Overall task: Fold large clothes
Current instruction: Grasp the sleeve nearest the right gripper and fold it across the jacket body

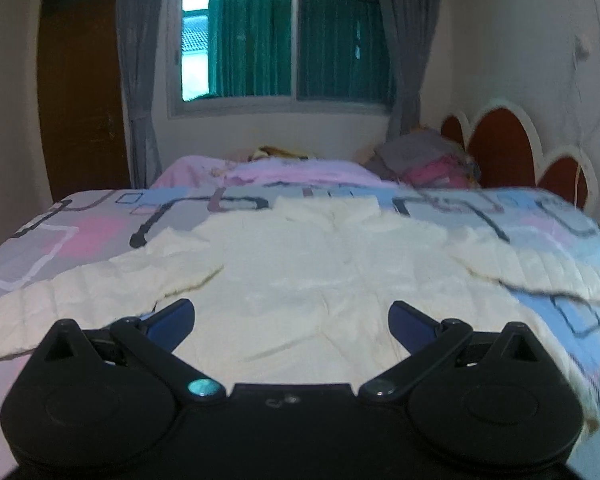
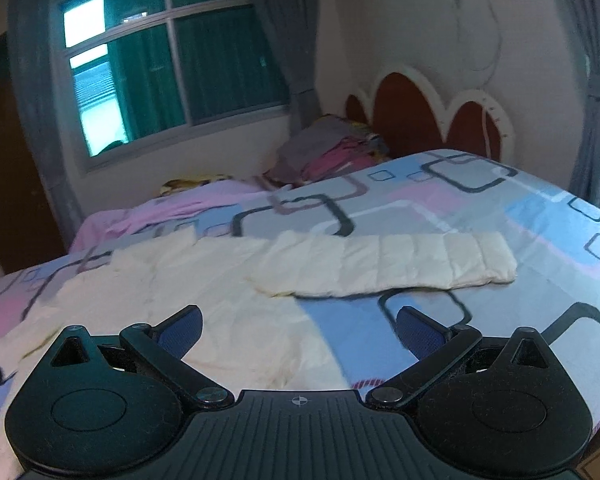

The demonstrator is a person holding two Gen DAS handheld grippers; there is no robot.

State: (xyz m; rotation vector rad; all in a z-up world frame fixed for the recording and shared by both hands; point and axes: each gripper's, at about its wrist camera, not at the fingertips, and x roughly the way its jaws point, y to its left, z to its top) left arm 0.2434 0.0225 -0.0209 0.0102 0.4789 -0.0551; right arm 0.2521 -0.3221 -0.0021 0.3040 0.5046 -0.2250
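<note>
I see a cream quilted cloth jacket (image 1: 300,264), soft, matt and creased, on a smooth printed cotton-like bedsheet of blue, pink and grey (image 2: 480,200). My left gripper (image 1: 291,316) and right gripper (image 2: 299,322) look matt black plastic with textured blue rubbery pads (image 2: 418,330).

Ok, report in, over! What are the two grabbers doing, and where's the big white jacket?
Left gripper open, holding nothing. Right gripper open, holding nothing. Cream jacket flat on the bed, sleeve stretched out sideways, not yet folded. Nothing on top of it.
</note>
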